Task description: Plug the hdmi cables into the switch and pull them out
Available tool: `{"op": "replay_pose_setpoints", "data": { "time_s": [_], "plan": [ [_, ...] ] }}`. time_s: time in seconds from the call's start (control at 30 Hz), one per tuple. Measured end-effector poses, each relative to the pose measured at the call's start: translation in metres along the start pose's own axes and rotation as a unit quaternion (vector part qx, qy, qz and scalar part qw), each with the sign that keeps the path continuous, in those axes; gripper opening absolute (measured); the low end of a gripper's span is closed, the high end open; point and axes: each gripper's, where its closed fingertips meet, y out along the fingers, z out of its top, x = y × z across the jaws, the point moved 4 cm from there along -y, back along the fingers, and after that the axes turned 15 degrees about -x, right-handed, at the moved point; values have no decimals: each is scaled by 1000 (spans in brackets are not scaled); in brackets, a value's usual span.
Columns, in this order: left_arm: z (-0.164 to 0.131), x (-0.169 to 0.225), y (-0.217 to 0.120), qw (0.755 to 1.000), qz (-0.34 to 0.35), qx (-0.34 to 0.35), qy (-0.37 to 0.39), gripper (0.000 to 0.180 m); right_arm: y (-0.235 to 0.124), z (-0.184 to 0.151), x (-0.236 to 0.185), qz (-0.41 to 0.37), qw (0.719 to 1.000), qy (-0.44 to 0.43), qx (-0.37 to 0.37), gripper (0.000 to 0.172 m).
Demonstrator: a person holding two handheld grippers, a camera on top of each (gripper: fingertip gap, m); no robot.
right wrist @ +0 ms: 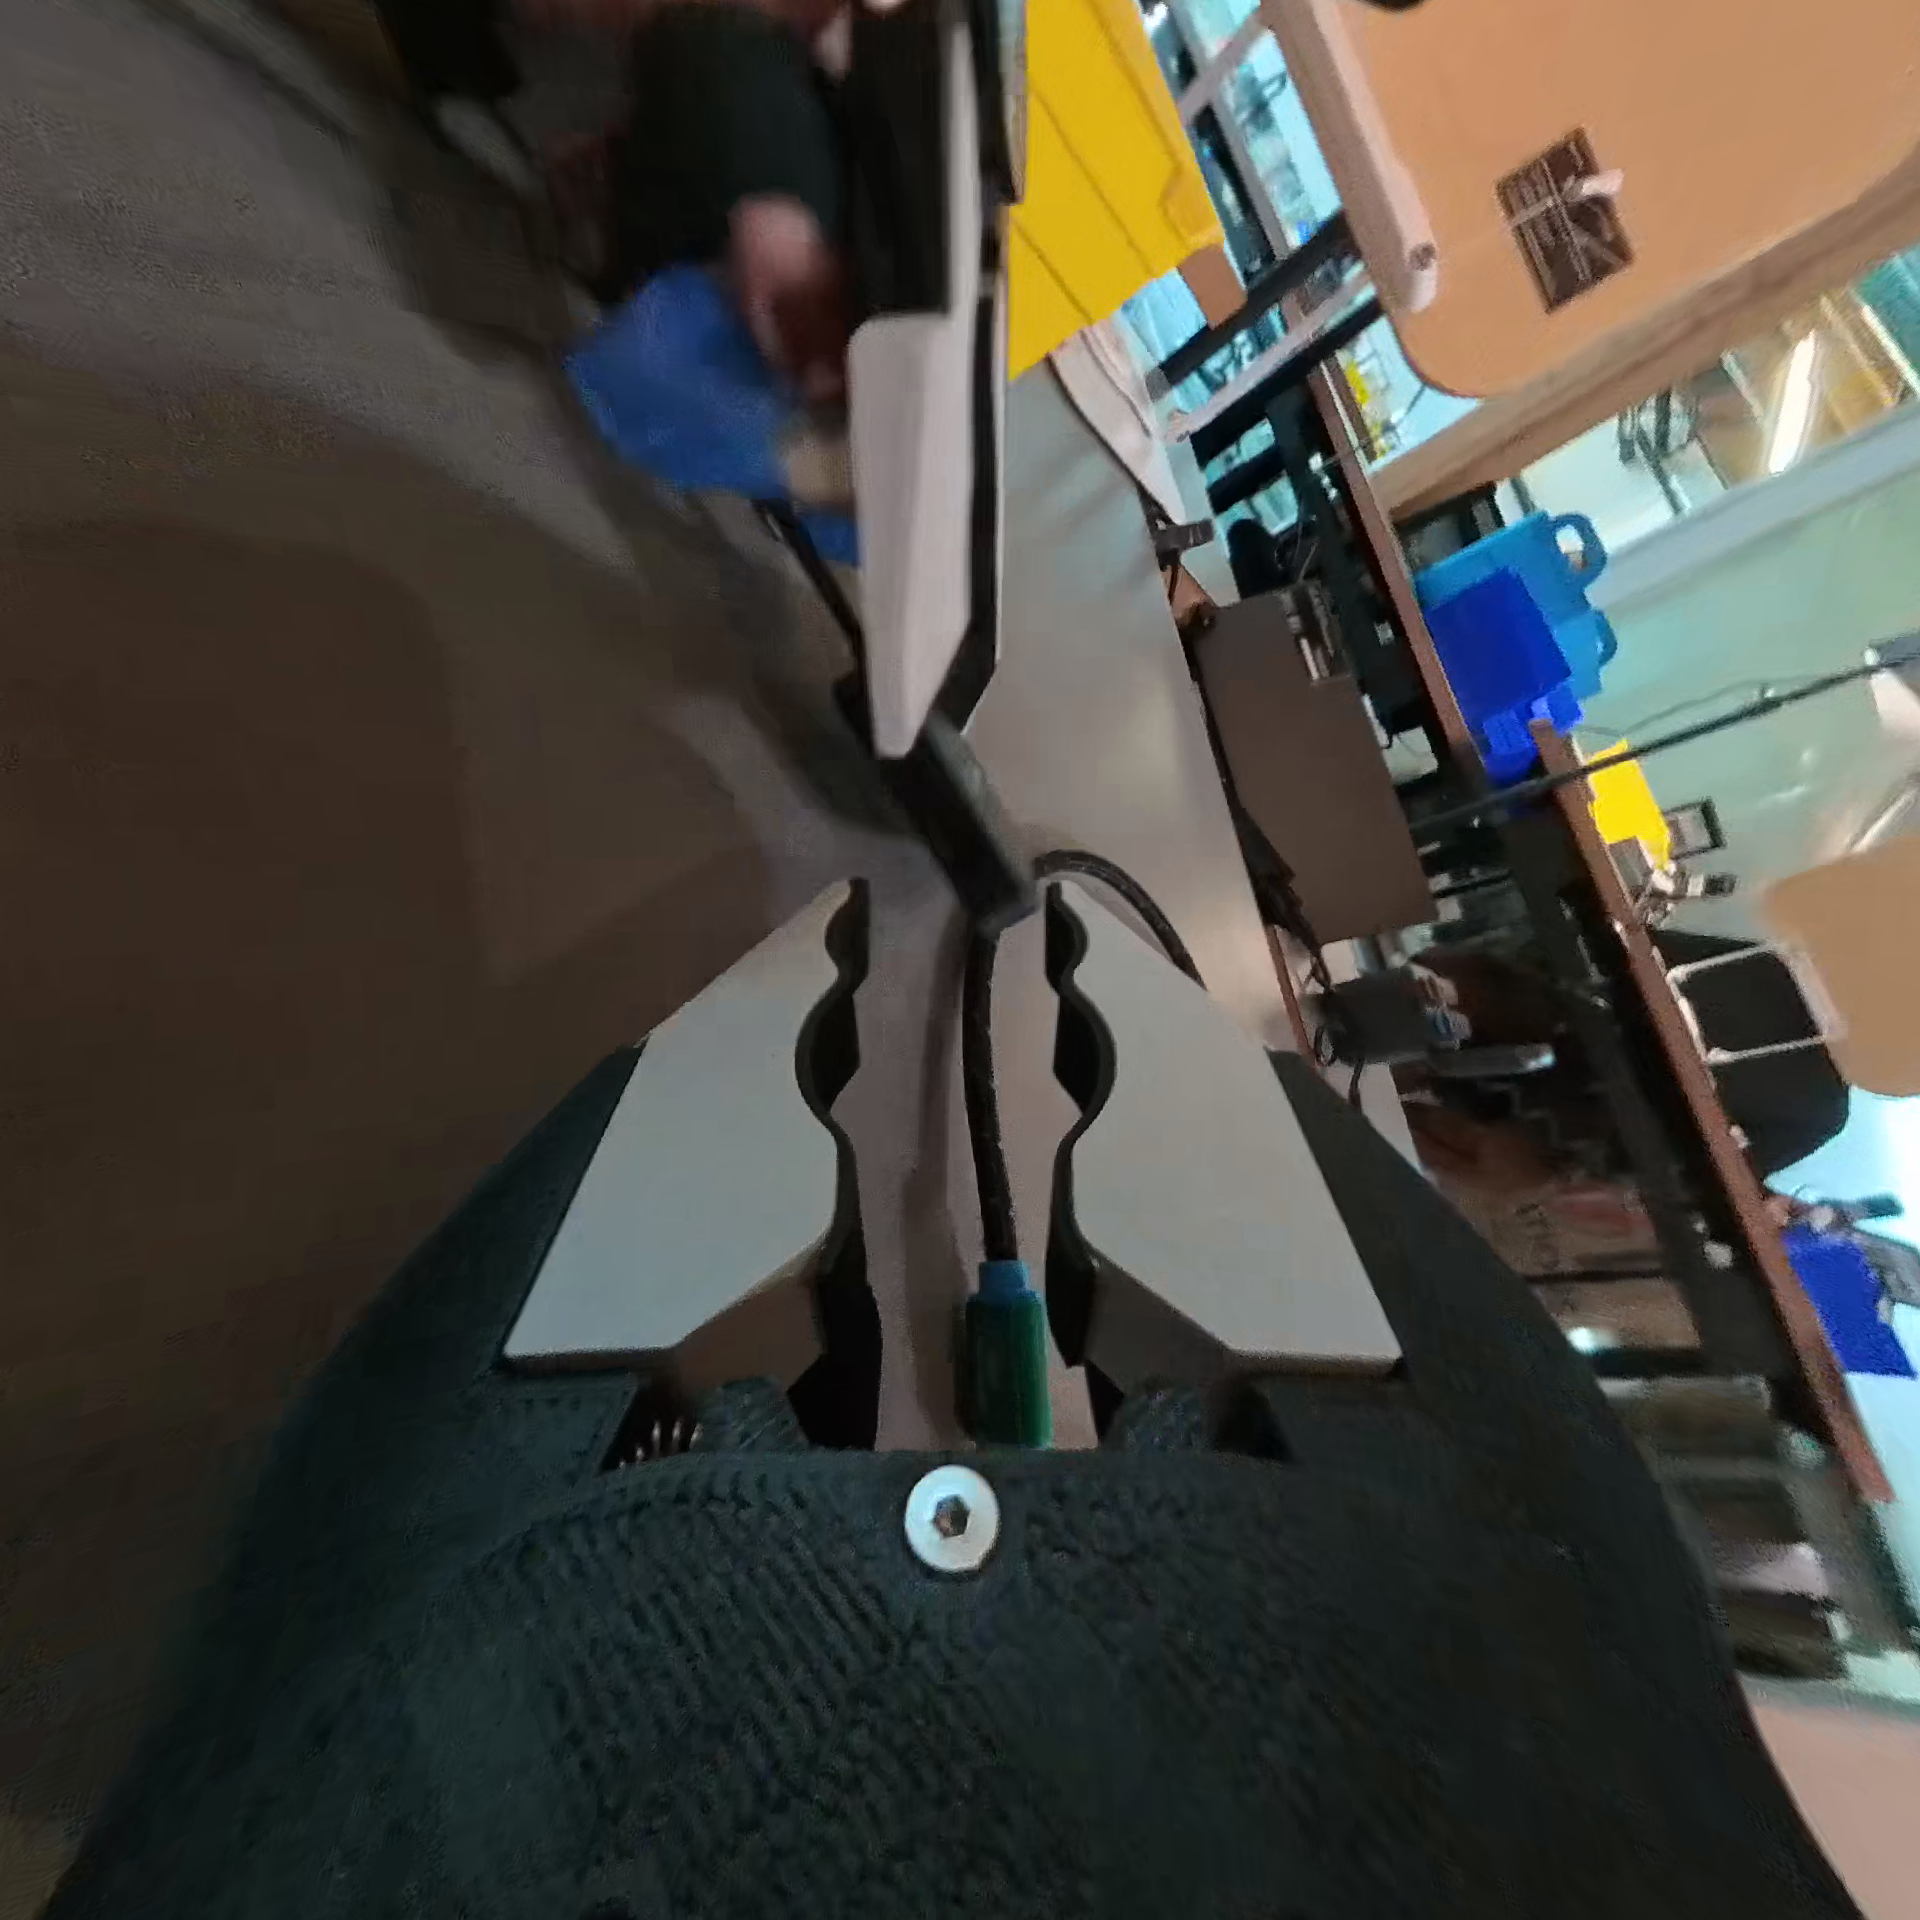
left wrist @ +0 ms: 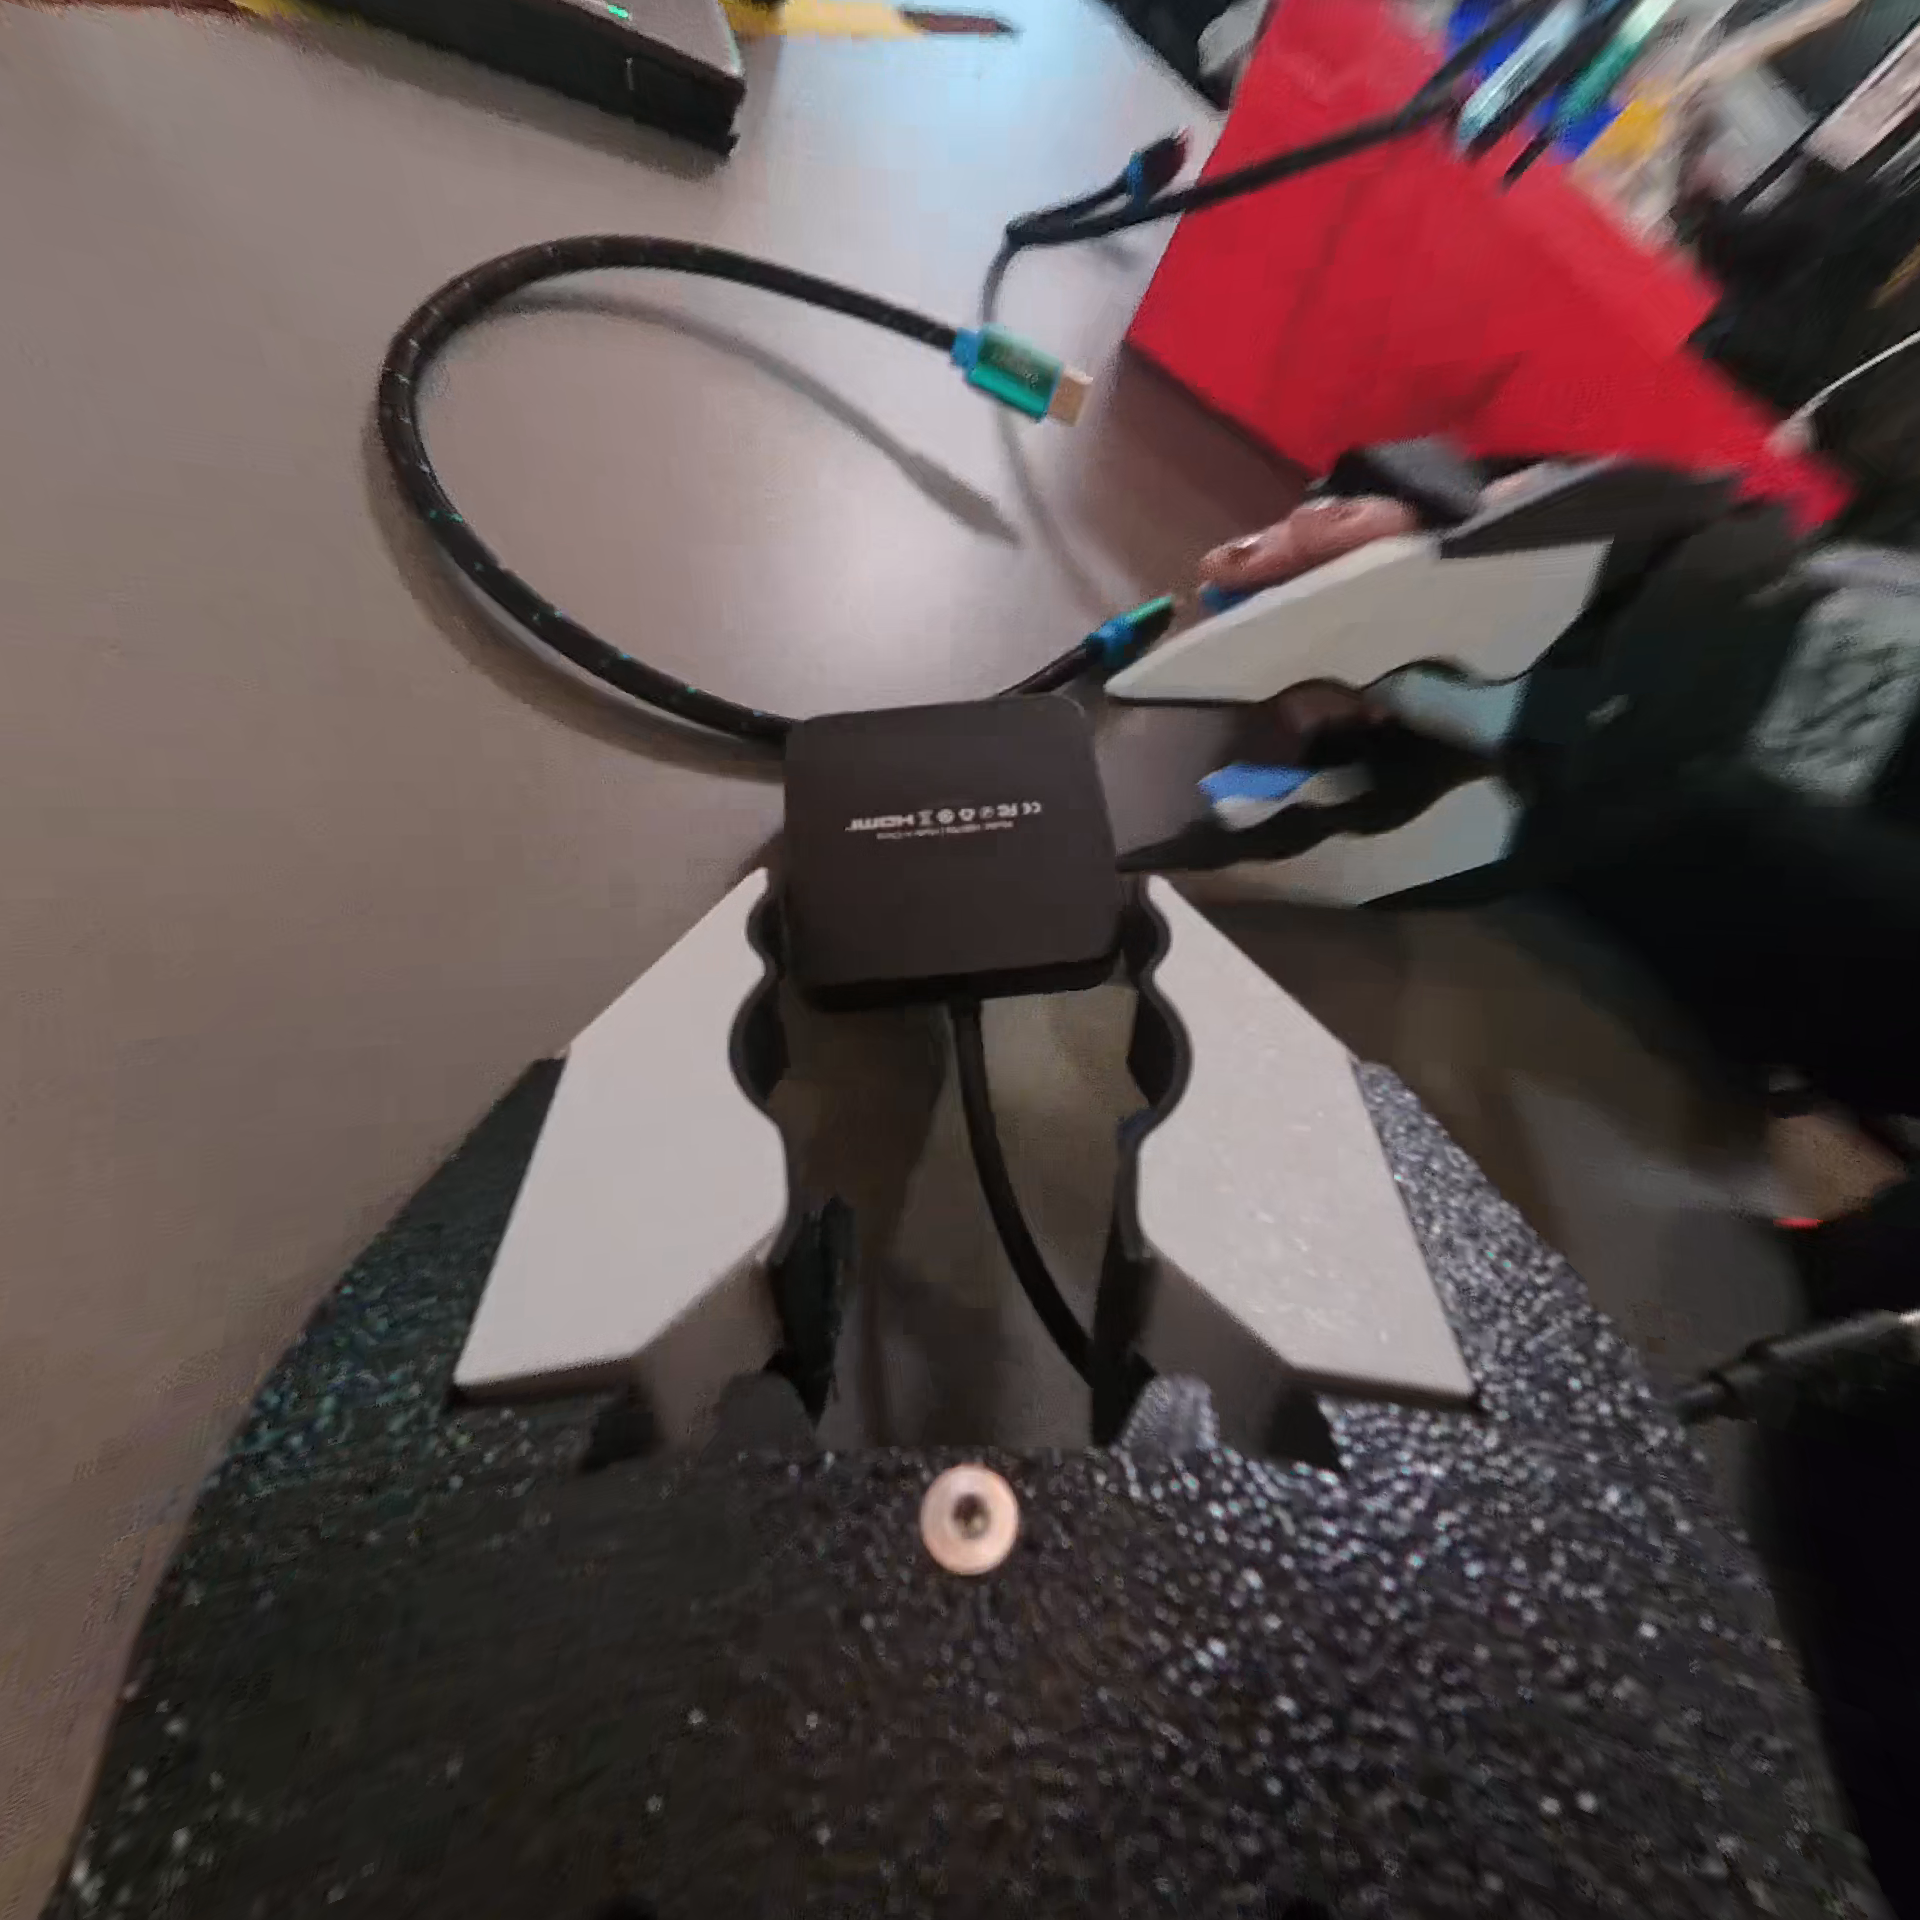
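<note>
Over grey table (left wrist: 260, 623), left tongs (left wrist: 945, 894) apparently clamp black switch (left wrist: 940, 842); right tongs (right wrist: 956, 904) open.

The small square switch box (left wrist: 940, 847) is matt black with faint white print. The braided round cable (left wrist: 488, 561) is black flecked with teal; its metal plug shell (left wrist: 1003, 369) is teal-green, blue-collared, gold-tipped. The tabletop (left wrist: 260, 727) is plain grey-beige, the folded sheet (left wrist: 1382, 301) bright red.

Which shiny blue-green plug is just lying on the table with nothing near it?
The plug with the gold tip, far out at the end of the curled black cable. The other plug is beside the right hand-held gripper.
</note>
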Motion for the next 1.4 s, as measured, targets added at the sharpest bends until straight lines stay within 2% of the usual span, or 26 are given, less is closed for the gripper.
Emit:
{"op": "replay_pose_setpoints", "data": {
  "time_s": [0.1, 0.2, 0.4, 0.57, 0.63, 0.7, 0.83, 0.97, 1.07, 1.17, 1.3, 1.4],
  "plan": [
    [-1, 3, -9, 994, -96, 19, -45, 64, 2, 3, 4, -44, 999, -22, 24, 44],
    [-2, 4, -13, 987, -145, 25, -64, 64, 2, 11, 9, -79, 995, -38, 53, 45],
    [-7, 12, -10, 988, -150, -4, -23, 64, 6, 20, 1, -108, 988, -85, 63, 41],
    [-10, 19, -8, 990, -135, -14, 40, 64, 5, 21, -7, -108, 985, -117, 59, 28],
    [-1, 18, -12, 991, -121, 24, 53, 60, 5, 18, -4, -108, 987, -106, 46, 22],
    [12, 19, -26, 986, -102, 104, 83, 60, 6, 16, 2, -122, 989, -83, 34, 17],
    [32, 13, -58, 957, -11, 266, 116, 61, 8, 11, 16, -127, 992, -14, 17, 16],
    [34, 18, -67, 938, 48, 304, 161, 64, 6, 10, 21, -113, 993, 24, 23, 17],
    [35, 20, -74, 922, 94, 326, 188, 64, 4, 5, 24, -87, 995, 39, 29, 16],
    [36, 26, -85, 904, 105, 364, 201, 59, -6, 4, 20, -13, 996, 53, 65, 14],
    [38, 32, -87, 908, 61, 373, 180, 53, -27, 8, 9, 132, 981, 90, 110, 12],
    [39, 25, -88, 911, 56, 381, 149, 49, -44, 17, 11, 203, 962, 121, 138, 12]
  ]
}}
